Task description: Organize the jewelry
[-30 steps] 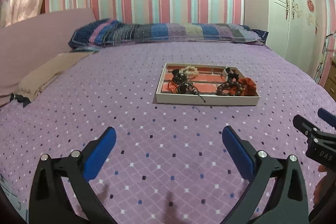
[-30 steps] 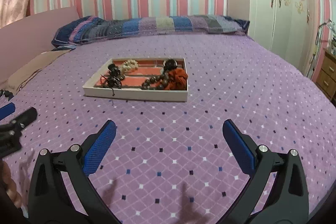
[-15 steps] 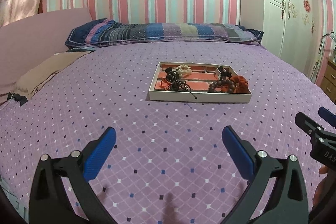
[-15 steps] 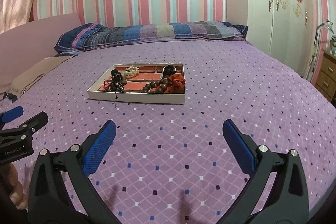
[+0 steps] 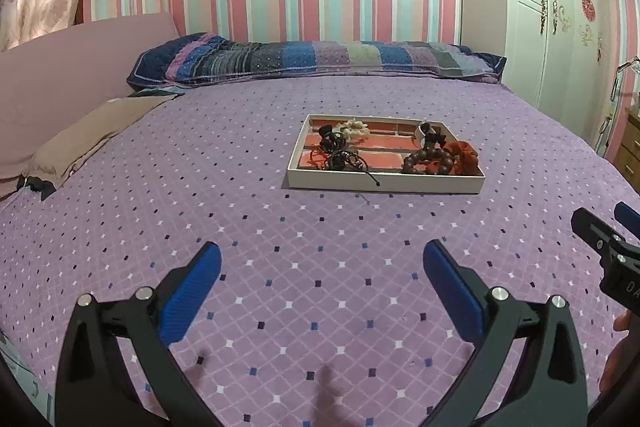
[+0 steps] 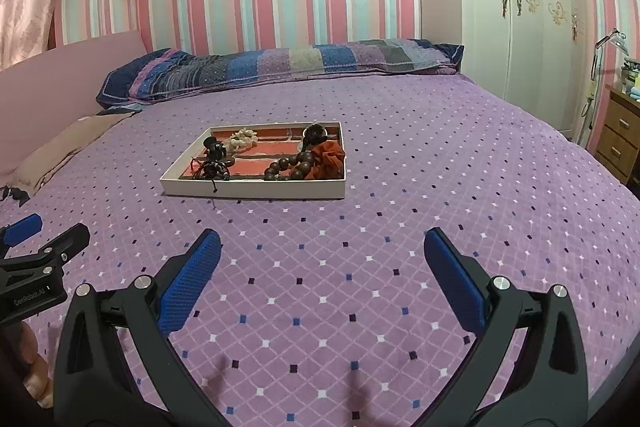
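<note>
A white tray point(image 5: 384, 183) with a red lining sits on the purple bed point(image 5: 280, 247); it also shows in the right wrist view point(image 6: 256, 190). In it lie a brown bead bracelet point(image 5: 430, 161), an orange scrunchie point(image 5: 462, 155), a cream bead piece point(image 5: 354, 127) and dark cords point(image 5: 338, 157). One cord hangs over the tray's front rim. My left gripper point(image 5: 322, 269) is open and empty, well short of the tray. My right gripper point(image 6: 322, 257) is open and empty, also short of it.
A striped pillow point(image 5: 316, 61) lies at the head of the bed. A tan folded cloth point(image 5: 96, 135) lies at the left. A white wardrobe point(image 6: 532, 11) and a wooden nightstand point(image 6: 622, 143) stand to the right of the bed.
Both grippers have pulled back and tilted up a little; the tray looks smaller and farther away. Both stay open.
</note>
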Tool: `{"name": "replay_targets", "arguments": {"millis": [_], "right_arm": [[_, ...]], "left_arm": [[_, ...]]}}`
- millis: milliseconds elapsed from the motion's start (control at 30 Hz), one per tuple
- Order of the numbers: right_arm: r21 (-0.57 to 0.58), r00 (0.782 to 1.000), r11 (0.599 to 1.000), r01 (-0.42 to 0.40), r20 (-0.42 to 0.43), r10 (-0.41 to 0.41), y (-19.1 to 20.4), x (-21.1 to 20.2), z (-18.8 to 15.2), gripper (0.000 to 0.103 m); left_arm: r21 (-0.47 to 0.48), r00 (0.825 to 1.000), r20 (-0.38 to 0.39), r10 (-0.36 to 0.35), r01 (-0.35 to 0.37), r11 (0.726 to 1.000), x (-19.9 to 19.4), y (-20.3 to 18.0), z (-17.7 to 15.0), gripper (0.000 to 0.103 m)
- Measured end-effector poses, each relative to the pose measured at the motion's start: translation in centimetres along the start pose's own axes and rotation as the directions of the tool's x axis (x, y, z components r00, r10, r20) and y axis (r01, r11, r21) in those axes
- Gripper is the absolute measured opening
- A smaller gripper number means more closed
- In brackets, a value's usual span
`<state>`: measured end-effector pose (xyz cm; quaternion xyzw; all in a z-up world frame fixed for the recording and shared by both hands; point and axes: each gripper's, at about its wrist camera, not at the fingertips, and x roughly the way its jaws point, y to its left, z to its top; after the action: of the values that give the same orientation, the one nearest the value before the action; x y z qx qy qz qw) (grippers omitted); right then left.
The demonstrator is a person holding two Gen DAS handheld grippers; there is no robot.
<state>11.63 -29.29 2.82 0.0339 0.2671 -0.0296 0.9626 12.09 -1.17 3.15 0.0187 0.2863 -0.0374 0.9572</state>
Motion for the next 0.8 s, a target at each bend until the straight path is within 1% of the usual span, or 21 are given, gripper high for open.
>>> {"name": "replay_targets", "arguments": {"millis": [267,800], "right_arm": [[-0.006,1.000,1.000,0.001,-0.003,-0.001,0.22,0.04,-0.05,0.099],[-0.017,0.999,0.999,0.033,0.008,-0.033,0.21,0.03,-0.05,0.099]], "left_arm": [[-0.010,1.000,0.015,0.021,-0.021,1.000,-0.28,0.37,0.10,0.099],[-0.002,1.000,0.016,0.027,-0.027,1.000,-0.23,0.38,0.02,0.099]]}}
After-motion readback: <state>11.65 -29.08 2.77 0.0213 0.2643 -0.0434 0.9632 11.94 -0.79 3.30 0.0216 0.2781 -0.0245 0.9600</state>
